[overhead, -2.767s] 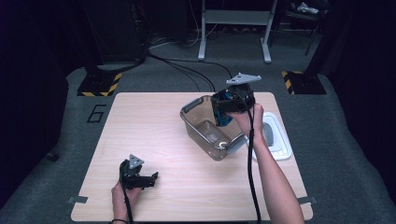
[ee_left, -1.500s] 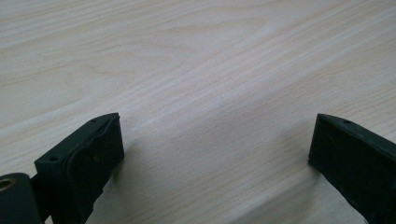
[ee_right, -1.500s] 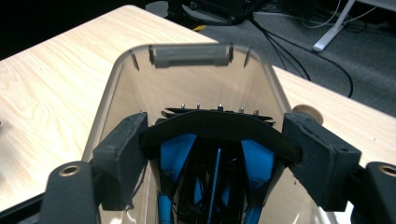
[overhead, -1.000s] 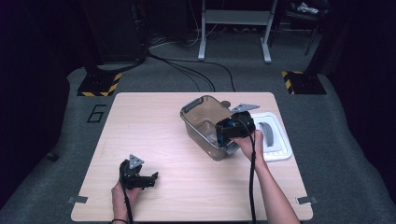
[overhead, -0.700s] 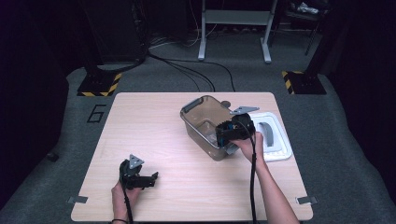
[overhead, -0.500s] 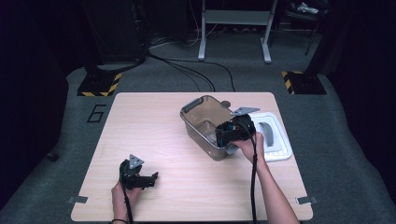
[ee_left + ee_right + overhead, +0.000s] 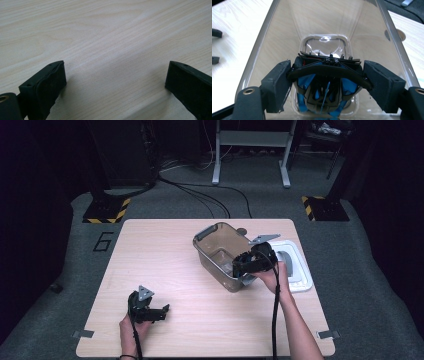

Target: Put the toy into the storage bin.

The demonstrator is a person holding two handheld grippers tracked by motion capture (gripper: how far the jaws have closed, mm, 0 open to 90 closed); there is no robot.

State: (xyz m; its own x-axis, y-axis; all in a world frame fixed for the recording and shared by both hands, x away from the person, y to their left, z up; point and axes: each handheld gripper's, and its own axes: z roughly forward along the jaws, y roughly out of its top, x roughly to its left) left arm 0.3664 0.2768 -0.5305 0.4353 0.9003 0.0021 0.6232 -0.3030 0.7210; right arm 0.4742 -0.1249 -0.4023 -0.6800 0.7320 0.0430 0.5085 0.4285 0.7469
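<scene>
Inside the clear container [image 7: 272, 30], right gripper [image 7: 327, 75] clamps a black-and-blue part [image 7: 325, 82].

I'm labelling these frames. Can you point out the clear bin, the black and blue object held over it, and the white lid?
clear bin [image 7: 212, 237]: high view, far rim.
black and blue object [image 7: 325, 70]: right gripper view, black top band.
white lid [image 7: 301, 270]: high view, right edge.

My right gripper [image 7: 241, 266] hides the bin's [image 7: 214, 244] near corner; the blue-black thing [image 7: 325, 82] runs off the bottom edge.
</scene>
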